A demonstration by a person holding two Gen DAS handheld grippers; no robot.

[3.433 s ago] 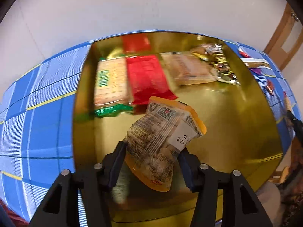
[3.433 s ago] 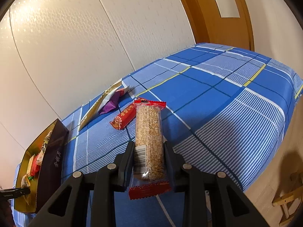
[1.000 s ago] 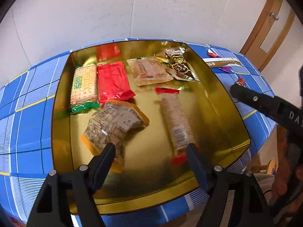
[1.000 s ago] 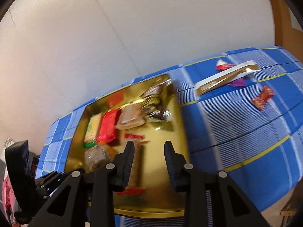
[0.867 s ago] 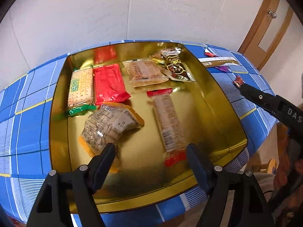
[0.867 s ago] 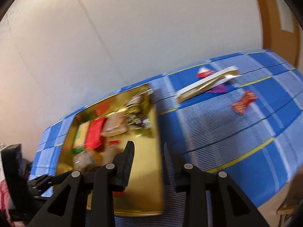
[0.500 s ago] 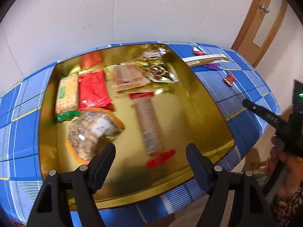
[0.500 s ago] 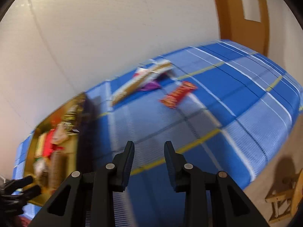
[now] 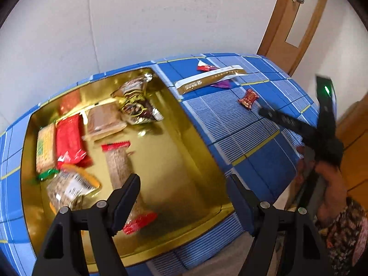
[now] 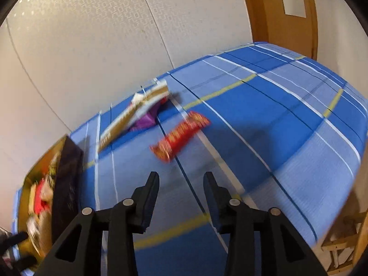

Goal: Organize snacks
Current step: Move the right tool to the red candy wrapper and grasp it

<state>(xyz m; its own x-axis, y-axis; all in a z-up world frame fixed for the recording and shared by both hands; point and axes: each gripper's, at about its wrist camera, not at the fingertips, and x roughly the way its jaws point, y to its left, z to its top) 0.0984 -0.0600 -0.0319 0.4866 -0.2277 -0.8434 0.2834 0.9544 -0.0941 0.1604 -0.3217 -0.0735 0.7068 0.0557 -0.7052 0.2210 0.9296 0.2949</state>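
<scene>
A gold tray (image 9: 202,151) on the blue checked tablecloth holds several snack packs, among them a long cracker roll with red ends (image 9: 122,172) and an orange-edged pack (image 9: 71,186). My left gripper (image 9: 184,186) is open and empty above the tray's near edge. My right gripper (image 10: 181,181) is open and empty over the cloth; it also shows in the left wrist view (image 9: 264,112). Ahead of it lie a small red snack (image 10: 181,135), a long gold-and-white pack (image 10: 133,117) and a purple wrapper (image 10: 147,120). The tray (image 10: 66,172) is at its left.
A white wall runs behind the table. A wooden door (image 10: 283,11) stands at the far right. The table's edge drops off at the right, with a wooden stool (image 10: 345,243) below. The person's hand (image 9: 329,193) holds the right gripper.
The left gripper has let go of the orange-edged pack in the tray and drawn back. The right gripper has dropped the cracker roll in the tray and swung right toward the loose snacks.
</scene>
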